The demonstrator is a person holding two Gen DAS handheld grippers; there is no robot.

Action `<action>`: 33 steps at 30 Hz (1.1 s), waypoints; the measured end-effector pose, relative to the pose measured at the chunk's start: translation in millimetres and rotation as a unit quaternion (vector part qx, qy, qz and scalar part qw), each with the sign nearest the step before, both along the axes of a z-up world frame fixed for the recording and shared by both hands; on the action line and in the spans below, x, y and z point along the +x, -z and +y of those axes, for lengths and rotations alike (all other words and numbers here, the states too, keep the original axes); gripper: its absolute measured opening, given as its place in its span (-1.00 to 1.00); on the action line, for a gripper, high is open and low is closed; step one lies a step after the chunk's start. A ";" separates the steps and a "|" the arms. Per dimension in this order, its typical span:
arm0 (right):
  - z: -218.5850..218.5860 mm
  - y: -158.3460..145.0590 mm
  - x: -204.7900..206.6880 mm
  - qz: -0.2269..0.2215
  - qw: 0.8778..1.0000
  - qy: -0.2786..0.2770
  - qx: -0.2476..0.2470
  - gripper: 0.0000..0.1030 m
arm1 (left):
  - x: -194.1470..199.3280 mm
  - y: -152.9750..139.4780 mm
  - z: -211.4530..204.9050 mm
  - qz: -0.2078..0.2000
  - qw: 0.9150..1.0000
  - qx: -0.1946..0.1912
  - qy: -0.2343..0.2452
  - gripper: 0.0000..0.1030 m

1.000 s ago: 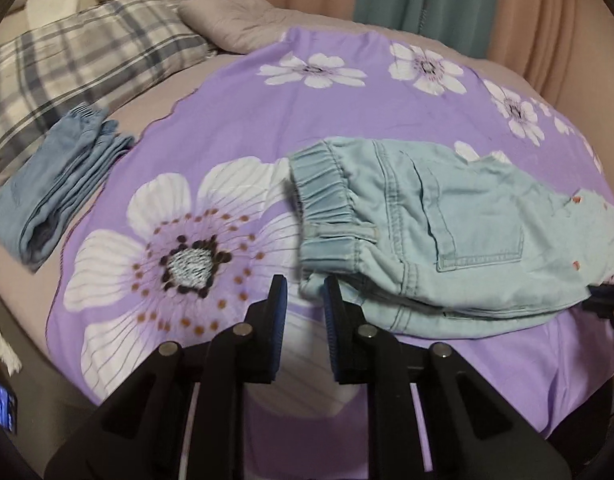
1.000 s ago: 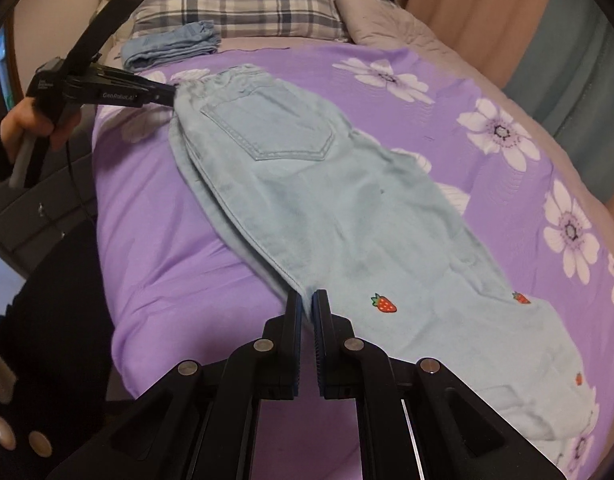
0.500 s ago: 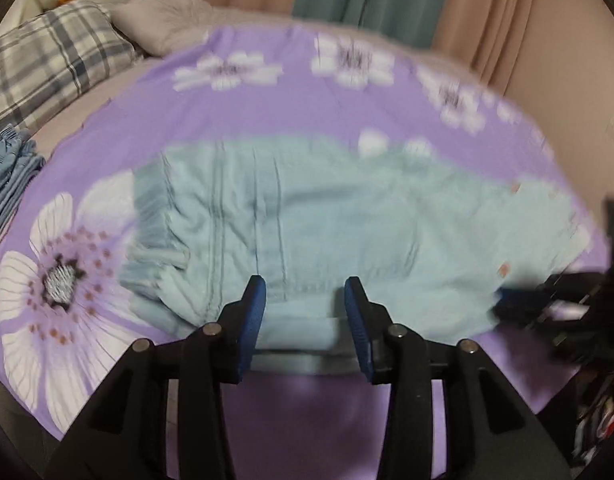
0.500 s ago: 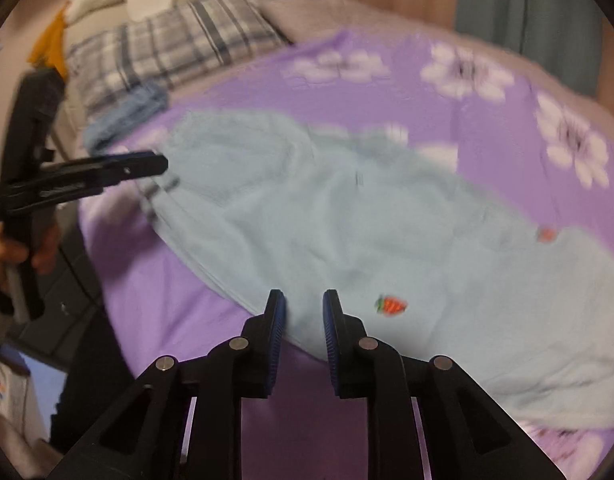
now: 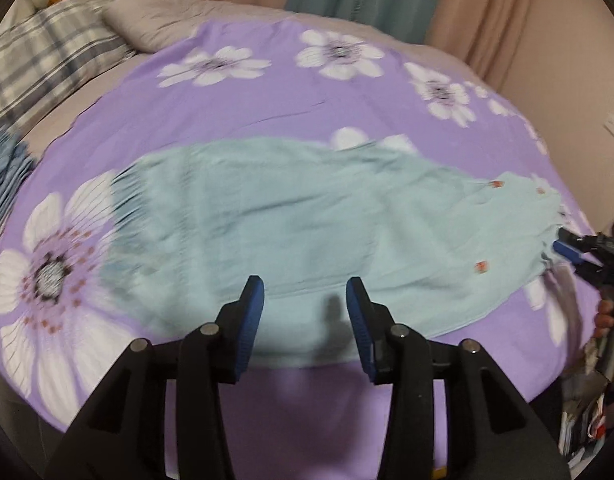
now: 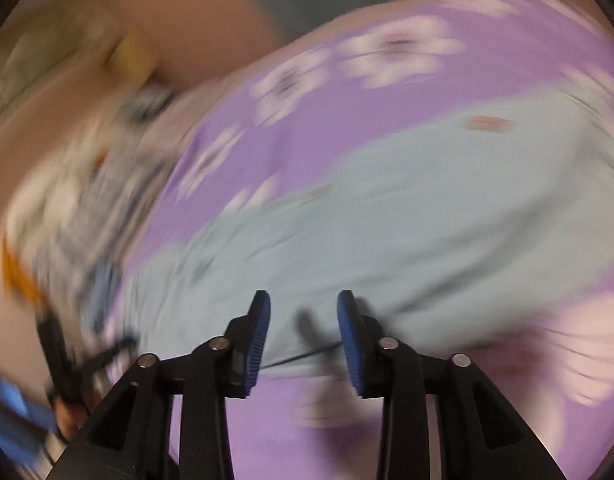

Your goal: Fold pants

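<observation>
Flanking pants [image 5: 291,220]: plaid pillow [image 5: 43,60] & blue clothes [image 5: 3,184] left; both grippers just-parted, empty.

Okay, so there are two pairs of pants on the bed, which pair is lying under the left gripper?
The light blue pants with small red patches, spread lengthwise on the purple floral sheet. The darker blue folded pants lie apart at the far left edge.

- The left tongs [image 5: 303,304] were almost closed at the waistband; their jaws have just been opening, with nothing between them, above the middle of the pants [image 5: 307,220].
- The right tongs [image 6: 303,320] have also just been opening, empty, and rolled sideways.
</observation>
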State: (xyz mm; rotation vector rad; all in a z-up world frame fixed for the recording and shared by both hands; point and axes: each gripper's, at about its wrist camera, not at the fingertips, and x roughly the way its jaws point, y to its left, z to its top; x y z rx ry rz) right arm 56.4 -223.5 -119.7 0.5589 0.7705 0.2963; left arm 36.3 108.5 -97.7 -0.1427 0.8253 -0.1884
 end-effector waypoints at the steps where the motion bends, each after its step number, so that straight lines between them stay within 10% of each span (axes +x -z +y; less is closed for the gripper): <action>1: -22.4 6.0 -3.0 0.010 0.999 0.030 0.025 -0.32 | 2.1 -3.4 -10.6 -0.003 1.000 -0.003 0.014 -0.09; 15: -116.7 39.6 30.2 0.058 0.976 0.174 0.118 -0.38 | 52.1 22.9 -138.7 0.049 0.988 0.017 0.148 -0.05; 18: -112.4 22.7 38.2 0.035 0.981 0.178 0.066 -0.89 | 56.8 28.5 -135.0 0.056 0.987 0.011 0.152 -0.05; 26: -69.0 -29.3 113.2 0.056 0.986 0.107 -0.119 -0.66 | 61.8 30.7 -136.0 0.060 0.987 0.008 0.150 -0.01; 28: -60.3 -30.3 133.7 0.045 0.993 0.057 -0.092 -0.30 | 60.9 30.8 -135.0 0.059 0.987 0.009 0.152 -0.01; 33: -95.2 -23.5 132.6 0.027 0.997 0.059 0.051 -0.24 | 63.1 33.1 -134.3 0.058 0.986 0.003 0.157 0.07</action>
